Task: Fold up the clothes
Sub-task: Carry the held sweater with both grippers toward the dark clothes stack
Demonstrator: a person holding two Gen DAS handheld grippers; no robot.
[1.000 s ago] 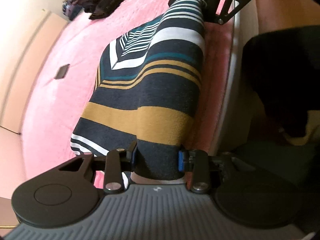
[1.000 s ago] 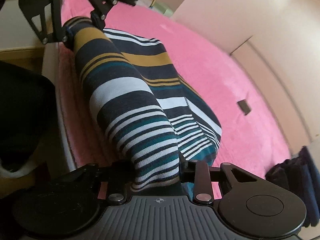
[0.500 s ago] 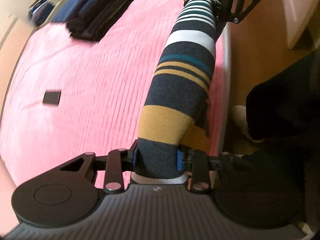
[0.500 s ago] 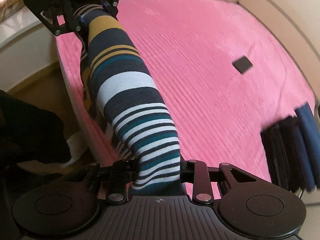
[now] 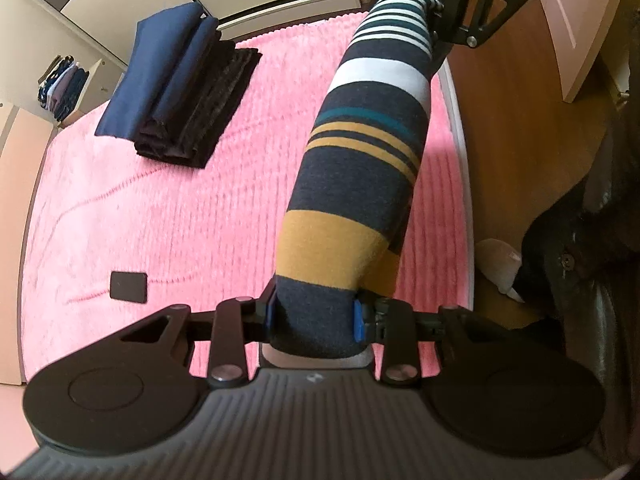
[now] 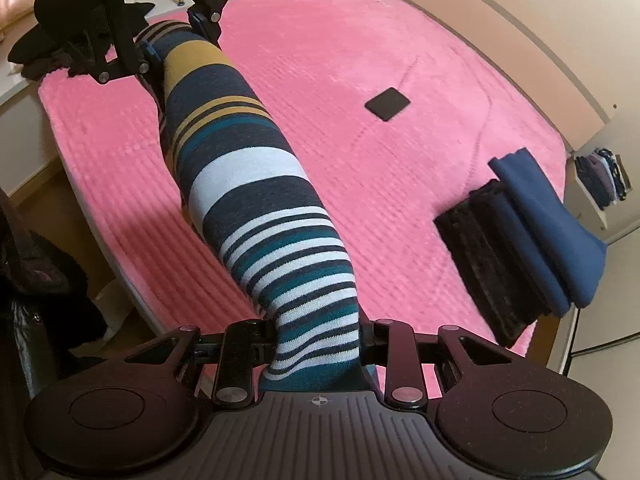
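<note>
No readable writing anywhere; only a small embossed mark on the grey housing of each of my grippers, too small to make out.

My left gripper [image 5: 315,322] has its fingers [image 5: 359,321] clamped on the navy end of the striped garment [image 5: 352,184], just past the broad mustard band. My right gripper [image 6: 318,342] has its fingers closed on the opposite end, where the thin white and teal stripes run. Each gripper shows at the top of the other's view: right [image 5: 434,4], left [image 6: 154,52].

The garment is bunched into 1 long roll stretched between my 2 grippers and held up off the pink bed [image 5: 168,216]. Its long axis runs roughly along the near side edge of the bed, the stripes crossing it. A lower fold hangs beneath the mustard end.

That bed edge lies just beside the roll, with wooden floor [image 5: 504,128] beyond it. A person's dark-clothed leg [image 5: 580,240] stands there.

Toward the middle of the bed the pink cover is bare and wide. A small black square [image 6: 387,104] lies flat on it, well apart from the garment. Farther off, near the far edge, sits a stack of folded clothes [image 6: 520,240], dark pieces with navy ones on top. A shelf with more folded clothing [image 6: 604,176] shows beyond the bed.
</note>
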